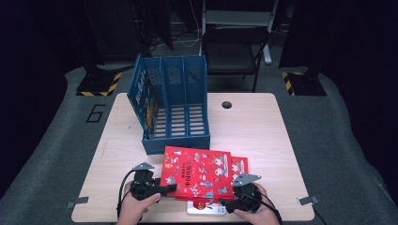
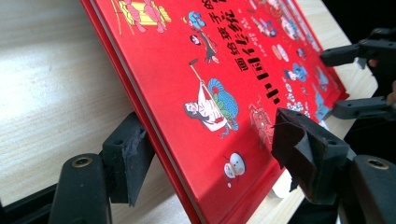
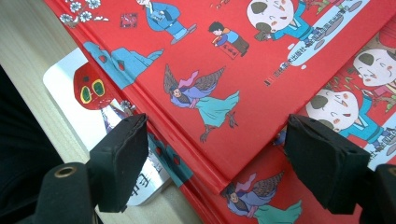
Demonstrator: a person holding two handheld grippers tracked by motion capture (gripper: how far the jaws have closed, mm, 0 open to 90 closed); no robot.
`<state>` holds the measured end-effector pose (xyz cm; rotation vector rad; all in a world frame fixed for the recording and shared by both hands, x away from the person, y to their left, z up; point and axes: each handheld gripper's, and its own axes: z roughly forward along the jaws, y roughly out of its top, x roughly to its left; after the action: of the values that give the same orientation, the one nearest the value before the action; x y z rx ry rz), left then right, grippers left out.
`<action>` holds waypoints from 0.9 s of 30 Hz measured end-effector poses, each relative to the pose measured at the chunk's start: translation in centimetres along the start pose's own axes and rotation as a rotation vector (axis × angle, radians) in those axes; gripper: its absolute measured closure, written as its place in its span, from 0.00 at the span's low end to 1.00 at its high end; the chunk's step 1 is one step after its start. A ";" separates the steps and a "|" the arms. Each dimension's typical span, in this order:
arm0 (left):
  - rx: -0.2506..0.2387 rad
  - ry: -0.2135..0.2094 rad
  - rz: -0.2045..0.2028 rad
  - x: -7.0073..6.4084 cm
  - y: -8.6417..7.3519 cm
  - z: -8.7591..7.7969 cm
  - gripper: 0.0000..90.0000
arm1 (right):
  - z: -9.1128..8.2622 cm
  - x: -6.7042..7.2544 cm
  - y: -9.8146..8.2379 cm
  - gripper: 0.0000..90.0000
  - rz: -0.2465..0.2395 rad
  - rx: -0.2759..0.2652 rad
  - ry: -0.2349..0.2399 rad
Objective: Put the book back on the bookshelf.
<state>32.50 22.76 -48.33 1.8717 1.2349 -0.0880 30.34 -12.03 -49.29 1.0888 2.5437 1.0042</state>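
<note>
Tabletop (image 1: 263, 126): pale wood, carrying everything; I stand at its 6 o'clock edge.
File rack (image 1: 174, 105): blue, three slots, empty, at 12 o'clock from the books and just beyond their far edge, openings facing me.
Book stack (image 1: 199, 173): red picture books lying flat near my edge, long axis running from 9 to 3 o'clock; a white booklet (image 1: 204, 208) pokes out beneath at 6 o'clock.
Top book (image 2: 210, 93): its 9 o'clock edge is tilted up off the tabletop between the jaws of my left tool.
Left tool (image 1: 162, 190): at the stack's 9 o'clock edge, jaws wide, one under and one over the cover; I cannot tell whether the pads press yet.
Right tool (image 3: 215, 163): at the stack's 5 o'clock corner, jaws spread wide above the covers, gripping nothing.
Key relation: the left tool is the nearer one to a hold; I judge the book must swing upright and travel toward 12 o'clock into a slot.
</note>
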 end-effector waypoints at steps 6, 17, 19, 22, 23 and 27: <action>-0.009 -0.007 0.027 -0.5 0.4 -0.7 0.35 | 0.0 -0.1 0.0 0.23 0.011 -0.008 0.012; -0.067 0.010 0.035 -1.0 1.4 -2.2 0.48 | 0.3 0.1 0.2 0.20 0.019 -0.021 0.035; -0.070 0.017 0.039 -1.0 1.5 -2.4 0.48 | 0.4 0.4 0.3 0.18 0.004 -0.012 0.023; -0.072 0.008 0.038 -0.9 1.8 -2.8 0.50 | 0.6 0.7 0.4 0.18 -0.001 -0.017 0.022; -0.074 -0.001 0.034 -1.0 1.9 -2.9 0.51 | 0.6 0.8 0.4 0.18 0.006 -0.014 0.017; -0.080 -0.008 0.041 -1.3 2.2 -3.3 0.53 | 0.8 1.0 0.5 0.19 0.004 -0.021 -0.002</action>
<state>32.32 23.78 -44.30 1.8250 1.1771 -0.0237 30.25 -10.69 -49.49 1.0891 2.5240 1.0279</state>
